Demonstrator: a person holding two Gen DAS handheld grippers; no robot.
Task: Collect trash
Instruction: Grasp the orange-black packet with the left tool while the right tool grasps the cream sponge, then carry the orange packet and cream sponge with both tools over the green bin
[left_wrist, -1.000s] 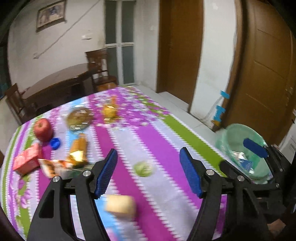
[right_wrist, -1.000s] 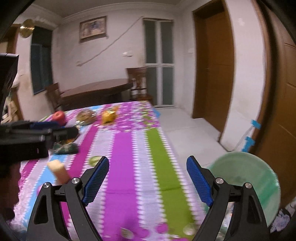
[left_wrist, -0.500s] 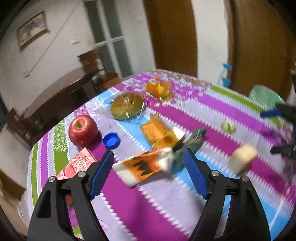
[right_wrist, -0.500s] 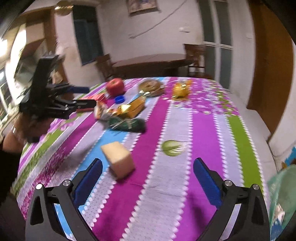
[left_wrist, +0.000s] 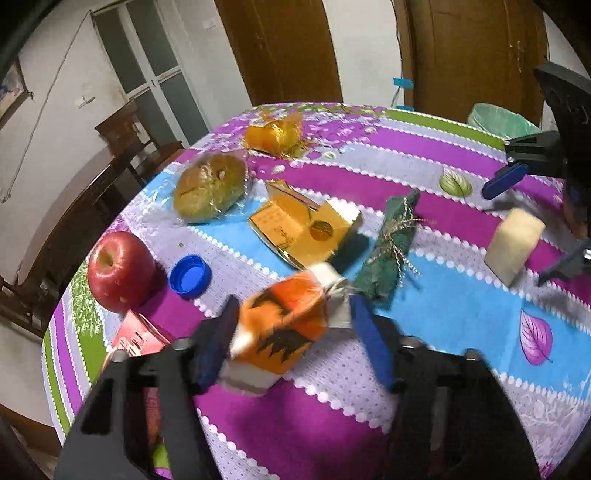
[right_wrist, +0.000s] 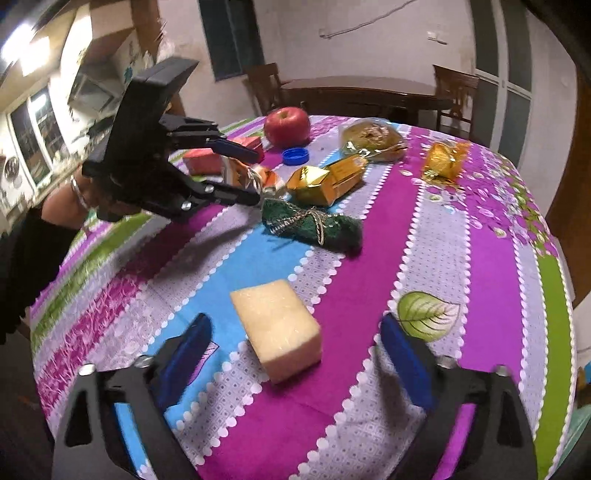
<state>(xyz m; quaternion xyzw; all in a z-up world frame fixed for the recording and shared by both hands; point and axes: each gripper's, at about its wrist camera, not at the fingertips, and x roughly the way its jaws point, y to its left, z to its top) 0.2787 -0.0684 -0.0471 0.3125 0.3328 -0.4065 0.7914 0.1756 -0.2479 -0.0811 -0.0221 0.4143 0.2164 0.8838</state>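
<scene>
Left tongs closing around the crumpled orange-and-white drink carton on the striped desk, pads at its sides, grip not yet firm as far as I can tell. Right tongs wide but narrowing, straddling the pale yellow block without touching. Pickup step, I'd say; next, both squeeze, lift, and carry to the green-lined bin beyond the desk's far edge.

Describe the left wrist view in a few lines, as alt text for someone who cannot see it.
The left tongs are closing around a crumpled orange carton on a striped purple tablecloth. Beyond it lie a red apple, a blue bottle cap, a gold box and a dark green bundle. At the right edge, the right tongs straddle a pale block.
</scene>
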